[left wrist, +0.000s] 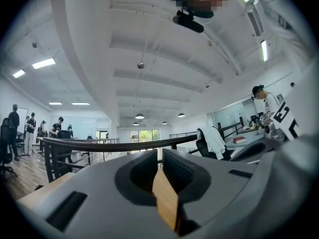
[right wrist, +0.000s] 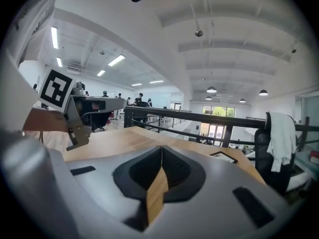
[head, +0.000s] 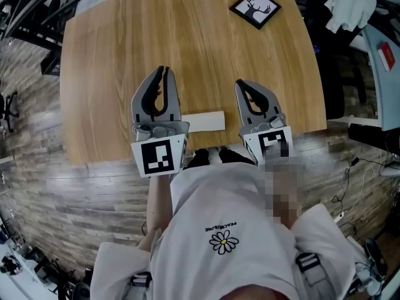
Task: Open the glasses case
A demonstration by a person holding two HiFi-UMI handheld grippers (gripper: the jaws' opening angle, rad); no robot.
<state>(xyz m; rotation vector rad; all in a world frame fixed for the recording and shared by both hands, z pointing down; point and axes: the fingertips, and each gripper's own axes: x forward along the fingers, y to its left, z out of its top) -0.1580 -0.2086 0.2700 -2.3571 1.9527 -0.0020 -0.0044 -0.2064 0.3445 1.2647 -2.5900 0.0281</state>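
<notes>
A pale, flat, oblong glasses case [head: 206, 121] lies closed near the front edge of the wooden table [head: 187, 36], between my two grippers; its left end is hidden under the left one. My left gripper [head: 164, 71] points away over the table, jaws together with nothing in them, just left of the case. My right gripper [head: 240, 84] is shut and empty, to the right of the case. Neither gripper view shows the case: the left gripper [left wrist: 160, 156] and the right gripper [right wrist: 161, 152] look level across the table into the room.
A black-framed picture [head: 255, 8] lies at the table's far right, also seen as the framed picture [right wrist: 223, 156]. A chair draped with white cloth [head: 351, 2] stands beyond the table's right edge. A black railing [right wrist: 199, 117] runs behind the table.
</notes>
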